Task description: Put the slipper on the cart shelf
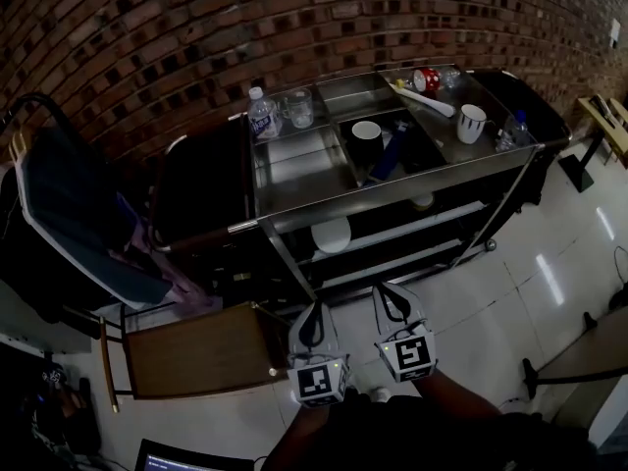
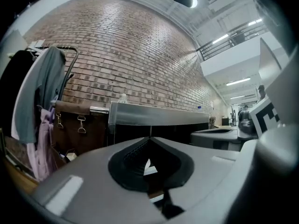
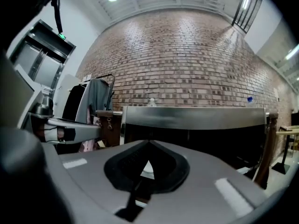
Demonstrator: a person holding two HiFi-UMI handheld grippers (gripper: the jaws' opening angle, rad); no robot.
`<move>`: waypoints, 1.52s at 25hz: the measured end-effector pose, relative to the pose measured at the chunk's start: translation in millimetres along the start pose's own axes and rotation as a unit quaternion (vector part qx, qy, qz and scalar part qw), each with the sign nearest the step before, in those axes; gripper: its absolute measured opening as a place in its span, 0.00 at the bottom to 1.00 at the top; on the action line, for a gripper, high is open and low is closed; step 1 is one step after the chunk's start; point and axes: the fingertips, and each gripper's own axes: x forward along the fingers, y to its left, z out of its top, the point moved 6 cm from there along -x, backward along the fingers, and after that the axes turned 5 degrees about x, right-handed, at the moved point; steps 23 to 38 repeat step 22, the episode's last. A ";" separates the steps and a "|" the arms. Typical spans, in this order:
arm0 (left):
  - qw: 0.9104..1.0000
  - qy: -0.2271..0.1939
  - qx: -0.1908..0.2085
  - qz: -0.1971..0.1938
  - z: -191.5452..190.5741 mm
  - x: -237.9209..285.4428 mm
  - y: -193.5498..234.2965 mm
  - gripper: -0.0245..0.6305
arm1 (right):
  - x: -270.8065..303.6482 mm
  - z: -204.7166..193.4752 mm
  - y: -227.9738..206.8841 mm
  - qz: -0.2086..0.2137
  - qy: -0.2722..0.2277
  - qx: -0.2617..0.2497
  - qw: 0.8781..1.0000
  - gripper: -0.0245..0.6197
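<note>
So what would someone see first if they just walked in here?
Probably the shiny metal cart against the brick wall, with a water bottle and a white mug in its top trays. Next, at the bottom of the head view, the left tool and the right tool, both shut and empty, pointing at the cart.

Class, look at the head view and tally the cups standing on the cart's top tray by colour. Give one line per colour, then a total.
Black: 1, the black mug in the middle compartment
White: 1, the white mug towards the right end
Clear: 1, the clear glass at the back left
Total: 3
</note>
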 end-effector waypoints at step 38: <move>0.999 -0.029 0.025 0.033 23.8 -55.4 -36.4 0.06 | -64.2 34.9 13.1 0.028 -0.058 -0.022 0.998 0.04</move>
